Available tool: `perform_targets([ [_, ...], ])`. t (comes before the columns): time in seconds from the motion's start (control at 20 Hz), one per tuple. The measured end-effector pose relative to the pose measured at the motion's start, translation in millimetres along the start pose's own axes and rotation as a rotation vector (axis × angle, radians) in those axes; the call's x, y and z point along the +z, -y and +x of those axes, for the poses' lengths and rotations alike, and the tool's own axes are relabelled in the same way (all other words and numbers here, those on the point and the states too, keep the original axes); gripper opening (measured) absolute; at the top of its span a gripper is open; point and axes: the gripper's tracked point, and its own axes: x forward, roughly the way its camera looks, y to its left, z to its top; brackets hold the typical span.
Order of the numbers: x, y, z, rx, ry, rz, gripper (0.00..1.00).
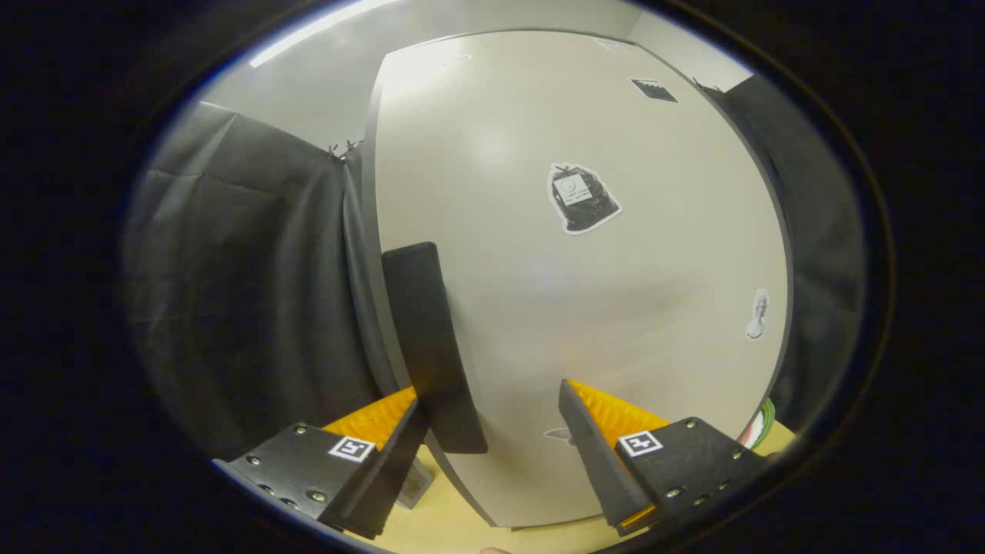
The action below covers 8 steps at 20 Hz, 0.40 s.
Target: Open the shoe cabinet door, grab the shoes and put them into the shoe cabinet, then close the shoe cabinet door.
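Observation:
The shoe cabinet door (pixel 585 308) is a pale, smooth panel standing close in front of me. A black upright bar handle (pixel 431 346) sits along its left edge. My gripper (pixel 492 427) is open right at the door. The lower end of the handle lies between the fingers, close beside the left finger (pixel 388 454), while the right finger (pixel 596 446) stands well clear of it against the bare panel. Nothing is pressed between the fingers. I cannot tell whether the door is ajar.
Black cloth (pixel 254 308) hangs left of the door, with more on the right (pixel 816 254). The door carries a black bag sticker (pixel 582 198), a small pale sticker (pixel 758 314) and a dark square (pixel 654 90). A light wooden surface (pixel 462 531) runs under the fingers.

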Motion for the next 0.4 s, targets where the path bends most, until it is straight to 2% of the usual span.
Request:
perform_targets([
  [0.15,0,-12,-2,0.083,-0.009,0.002,0.99],
  [0.4,12,-27,-32,0.225,0.005,-0.014,0.99],
])
